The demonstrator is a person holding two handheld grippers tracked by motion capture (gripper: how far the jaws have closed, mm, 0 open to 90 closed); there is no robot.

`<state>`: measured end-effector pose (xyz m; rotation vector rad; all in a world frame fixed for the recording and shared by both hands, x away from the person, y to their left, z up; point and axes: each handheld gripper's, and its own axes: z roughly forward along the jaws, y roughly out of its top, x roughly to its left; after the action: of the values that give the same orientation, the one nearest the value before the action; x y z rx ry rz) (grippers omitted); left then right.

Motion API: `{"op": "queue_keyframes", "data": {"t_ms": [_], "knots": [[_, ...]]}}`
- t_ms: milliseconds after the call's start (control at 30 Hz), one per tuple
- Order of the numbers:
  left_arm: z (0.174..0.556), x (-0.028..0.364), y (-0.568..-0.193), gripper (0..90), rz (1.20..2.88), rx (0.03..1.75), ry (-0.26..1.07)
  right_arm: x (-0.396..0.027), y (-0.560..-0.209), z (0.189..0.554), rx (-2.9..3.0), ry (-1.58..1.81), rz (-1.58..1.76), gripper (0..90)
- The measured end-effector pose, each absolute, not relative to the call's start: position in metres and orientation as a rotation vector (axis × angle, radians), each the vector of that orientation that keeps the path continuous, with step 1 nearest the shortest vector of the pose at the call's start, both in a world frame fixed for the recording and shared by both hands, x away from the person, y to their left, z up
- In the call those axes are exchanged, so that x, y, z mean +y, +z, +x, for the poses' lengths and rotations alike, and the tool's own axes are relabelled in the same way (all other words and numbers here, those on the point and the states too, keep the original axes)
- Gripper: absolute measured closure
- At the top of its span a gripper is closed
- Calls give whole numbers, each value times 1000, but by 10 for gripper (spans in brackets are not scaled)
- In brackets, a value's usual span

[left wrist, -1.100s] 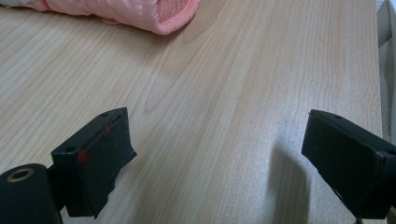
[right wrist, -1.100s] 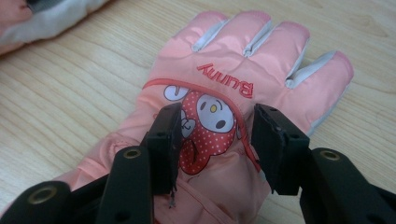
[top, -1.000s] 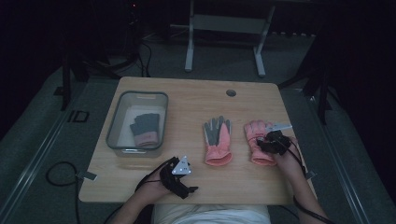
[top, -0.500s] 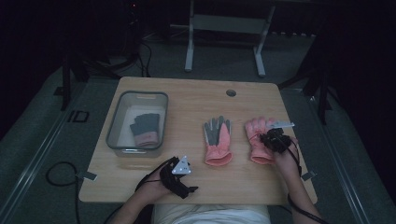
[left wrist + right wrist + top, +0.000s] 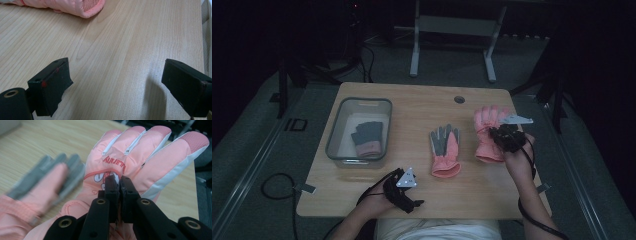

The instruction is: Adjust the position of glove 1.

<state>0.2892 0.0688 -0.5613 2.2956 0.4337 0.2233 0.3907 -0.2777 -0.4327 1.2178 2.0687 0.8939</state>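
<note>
Two pink gloves are out on the wooden table [image 5: 412,105]. The right-hand glove [image 5: 484,135] [image 5: 130,152] hangs partly raised, its back pinched between the black jaws of my right gripper [image 5: 506,136] [image 5: 119,182], which is shut on it. The middle glove [image 5: 445,150] [image 5: 37,182] lies flat, grey palm up, and its cuff [image 5: 75,5] is seen in the left gripper view. My left gripper [image 5: 402,190] [image 5: 117,85] rests open near the front edge, with only bare wood between its jaws.
A clear plastic bin [image 5: 359,101] stands at the table's left with a dark glove [image 5: 367,137] with a pink cuff inside. A round cable hole [image 5: 459,99] is at the far edge. Metal stand legs [image 5: 452,45] rise beyond the table.
The right gripper has closed on the right-hand pink glove and risen, lifting the glove off the table. The left gripper has stayed put.
</note>
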Motion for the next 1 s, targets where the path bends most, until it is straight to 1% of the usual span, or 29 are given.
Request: {"op": "queue_keyframes", "data": {"t_ms": [33, 133, 333, 367, 433, 733, 1000], "knots": [[290, 69, -561, 80, 2297, 437, 219, -266, -419, 388, 2060, 929, 1199, 863], [290, 68, -562, 80, 2296, 434, 218, -253, -409, 387, 2066, 949, 1175, 863], [290, 69, -562, 80, 2286, 445, 226, -221, -396, 384, 2081, 989, 1095, 863], [290, 69, -562, 80, 2286, 445, 226, -221, -396, 384, 2081, 989, 1095, 863], [289, 69, -561, 80, 2287, 446, 229, -205, -395, 383, 2096, 1004, 1073, 863], [289, 69, -561, 80, 2287, 439, 224, -174, -400, 382, 2134, 1028, 1055, 863], [289, 69, -561, 80, 2293, 433, 228, -157, -427, 378, 2186, 1003, 1087, 863]]}}
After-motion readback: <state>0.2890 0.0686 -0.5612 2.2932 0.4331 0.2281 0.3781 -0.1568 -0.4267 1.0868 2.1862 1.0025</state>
